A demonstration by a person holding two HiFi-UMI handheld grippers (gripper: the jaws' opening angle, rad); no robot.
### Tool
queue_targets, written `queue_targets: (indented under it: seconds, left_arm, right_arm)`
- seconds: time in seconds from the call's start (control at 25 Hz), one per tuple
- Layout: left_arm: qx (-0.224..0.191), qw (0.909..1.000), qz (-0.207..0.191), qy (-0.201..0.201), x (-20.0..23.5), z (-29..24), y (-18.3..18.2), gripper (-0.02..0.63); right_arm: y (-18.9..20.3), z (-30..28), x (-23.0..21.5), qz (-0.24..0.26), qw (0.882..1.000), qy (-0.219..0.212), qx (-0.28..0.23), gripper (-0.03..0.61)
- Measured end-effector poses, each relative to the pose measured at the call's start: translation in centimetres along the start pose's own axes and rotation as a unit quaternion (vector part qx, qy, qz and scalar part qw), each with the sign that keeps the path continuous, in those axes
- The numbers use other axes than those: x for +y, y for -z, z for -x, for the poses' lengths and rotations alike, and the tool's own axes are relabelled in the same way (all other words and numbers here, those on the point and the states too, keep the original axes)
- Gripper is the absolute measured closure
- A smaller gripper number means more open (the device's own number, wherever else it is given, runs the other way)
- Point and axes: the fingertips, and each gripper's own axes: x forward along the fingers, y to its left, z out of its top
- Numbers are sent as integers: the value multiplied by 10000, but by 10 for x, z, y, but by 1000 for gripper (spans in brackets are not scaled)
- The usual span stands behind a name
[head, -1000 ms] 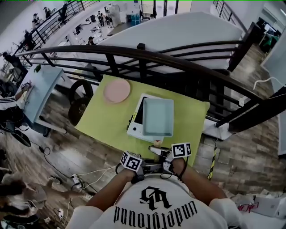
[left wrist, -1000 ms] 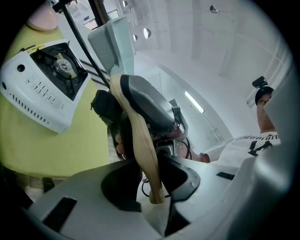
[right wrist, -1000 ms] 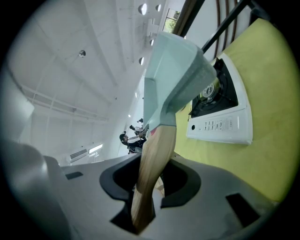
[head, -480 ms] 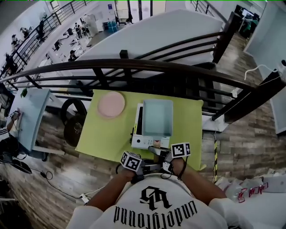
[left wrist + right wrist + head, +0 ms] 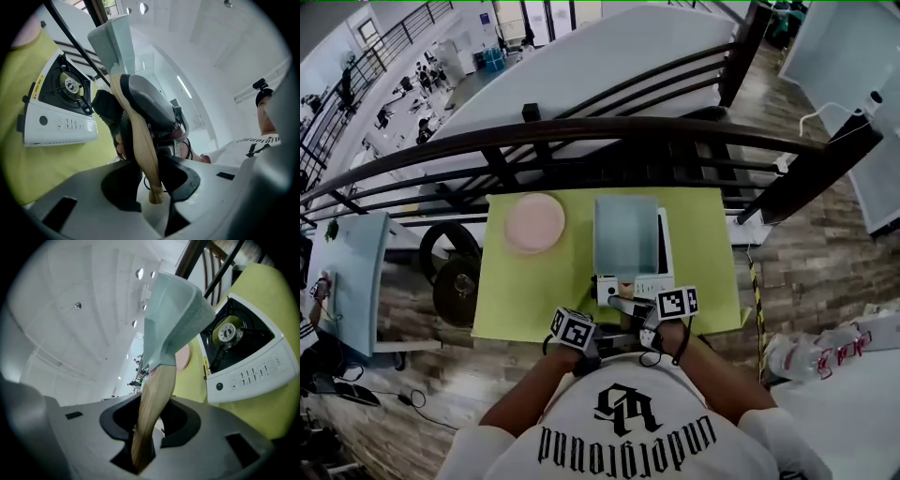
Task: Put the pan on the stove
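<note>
Between the jaws of the left gripper [image 5: 150,187] and those of the right gripper [image 5: 145,427] runs the wooden handle [image 5: 154,394] of the pale teal square pan [image 5: 625,234]. Each pair of jaws is clamped on it, the right one nearer the pan body and the left one at the handle's free end. Two grips on one slim handle look meant to stop the broad pan rolling or sagging while it is carried.

The pan hangs out beyond both grippers. It overlaps the side of the white portable gas stove [image 5: 654,284] that lies nearer the left gripper. The burner [image 5: 228,332] shows bare beside the pan, so the pan isn't seated yet. It likely needs shifting over the burner, then lowering level.

Farther out on the left gripper's side, a pink plate [image 5: 534,222] sits on the green table [image 5: 703,244], well out of the way.
</note>
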Motion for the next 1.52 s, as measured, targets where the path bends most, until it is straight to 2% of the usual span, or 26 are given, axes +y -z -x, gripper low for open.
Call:
queue_targets:
  seconds: [0.16, 0.44, 1.12, 1.52]
  left_arm:
    - [242, 9996, 57, 146, 9, 11, 6, 505]
    - [422, 9987, 170, 236, 20, 2, 2, 503]
    - [287, 9961, 819, 167, 88, -53, -33, 503]
    - [276, 9934, 1101, 157, 130, -63, -30, 504]
  right_arm:
    - [4, -12, -8, -58, 9998, 162, -100, 456]
    - [-4, -7, -27, -293, 9990, 249, -220, 456]
    - [-41, 11, -112, -597, 9964, 481, 373, 454]
    - [-41, 1, -157, -814, 9941, 474, 541, 453]
